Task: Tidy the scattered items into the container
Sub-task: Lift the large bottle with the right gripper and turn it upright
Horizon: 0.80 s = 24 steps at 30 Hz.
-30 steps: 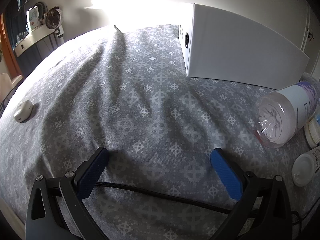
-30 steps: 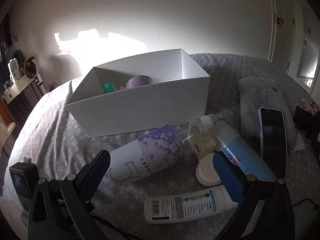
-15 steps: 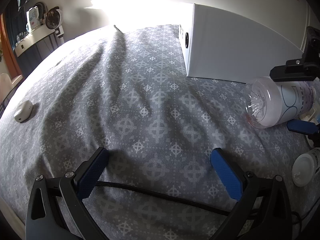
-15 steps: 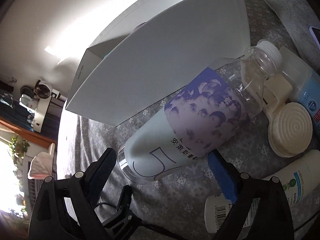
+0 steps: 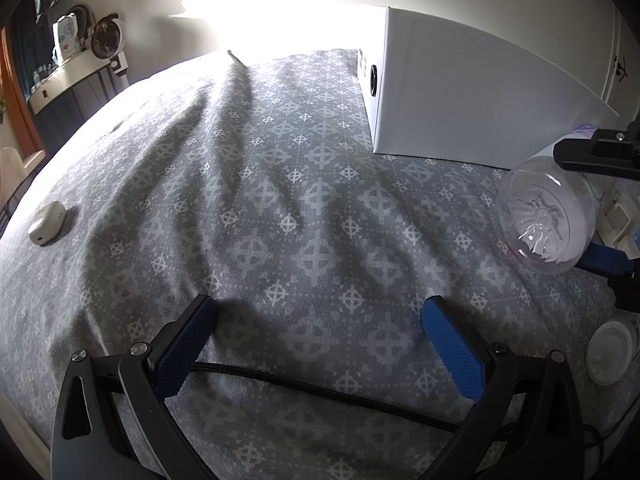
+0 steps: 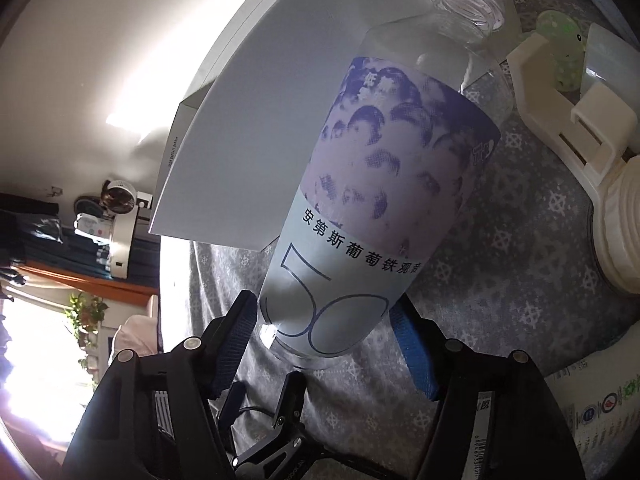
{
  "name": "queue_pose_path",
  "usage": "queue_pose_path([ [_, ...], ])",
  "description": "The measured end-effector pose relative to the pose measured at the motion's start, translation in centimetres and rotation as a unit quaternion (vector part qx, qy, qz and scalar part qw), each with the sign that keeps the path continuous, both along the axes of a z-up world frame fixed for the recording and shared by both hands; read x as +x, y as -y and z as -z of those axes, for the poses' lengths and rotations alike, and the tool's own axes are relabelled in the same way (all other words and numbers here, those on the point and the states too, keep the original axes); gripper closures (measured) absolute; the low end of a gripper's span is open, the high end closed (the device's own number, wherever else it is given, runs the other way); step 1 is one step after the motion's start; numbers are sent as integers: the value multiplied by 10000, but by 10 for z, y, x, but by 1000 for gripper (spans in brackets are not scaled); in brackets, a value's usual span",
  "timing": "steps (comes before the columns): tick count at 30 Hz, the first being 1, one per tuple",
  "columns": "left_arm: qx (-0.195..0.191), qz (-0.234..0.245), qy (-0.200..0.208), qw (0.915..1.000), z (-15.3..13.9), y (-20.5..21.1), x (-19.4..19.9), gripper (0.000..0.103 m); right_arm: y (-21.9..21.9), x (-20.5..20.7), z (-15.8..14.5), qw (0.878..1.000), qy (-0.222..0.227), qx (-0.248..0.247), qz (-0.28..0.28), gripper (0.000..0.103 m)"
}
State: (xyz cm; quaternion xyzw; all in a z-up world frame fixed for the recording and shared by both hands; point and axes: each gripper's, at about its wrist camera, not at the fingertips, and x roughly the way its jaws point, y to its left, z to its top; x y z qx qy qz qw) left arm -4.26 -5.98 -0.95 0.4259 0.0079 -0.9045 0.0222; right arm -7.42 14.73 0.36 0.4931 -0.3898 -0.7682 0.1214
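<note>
Closest up in the right wrist view, the right gripper [image 6: 320,336] has its blue pads [image 6: 236,344] pressed on both sides of the bottle [image 6: 384,200], down near its base. Its jaws have just been closing, and the bottle sits between them, so that's a grip on the bottle. The bottle lies on its side on the grey patterned bedspread [image 6: 500,248], clear plastic with a purple and pale blue label, neck and white cap pointing away from the camera toward the top right.

Just right of it there's a cream plastic holder [image 6: 568,120] with a small green dotted thing [image 6: 560,48] tucked in it; can't tell what that is. A white tube [image 6: 600,400] with a barcode lies at the bottom right.

Behind the bottle on the left stands the white box [image 6: 248,128], its long wall right beside the bottle; whether they touch I can't tell.

In the left wrist view the left gripper [image 5: 320,312] is spread wide over bare bedspread [image 5: 280,200], nothing between its pads, a black cable [image 5: 320,384] running across below them. Off to the right you see the bottle's base [image 5: 548,216] with the right gripper's black finger above it and blue pad under it, plus a white cap [image 5: 610,348]. Farther back is the box [image 5: 460,96]. Far left lies a small white case [image 5: 48,222].
</note>
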Motion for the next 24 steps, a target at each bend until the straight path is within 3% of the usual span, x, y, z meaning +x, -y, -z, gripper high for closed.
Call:
queue_pose_path([
  [7,-1,1,0,10000,0,0,0,0,9,13,-18,9961,-288,-762,-337,36],
  [11,-2,1,0,10000,0,0,0,0,14,15,-25,9886,-359,-1369,-522,36],
  [24,5,0,-5,10000,-1,1,1,0,58,22,-61,9578,-992,-2297,-1418,38],
])
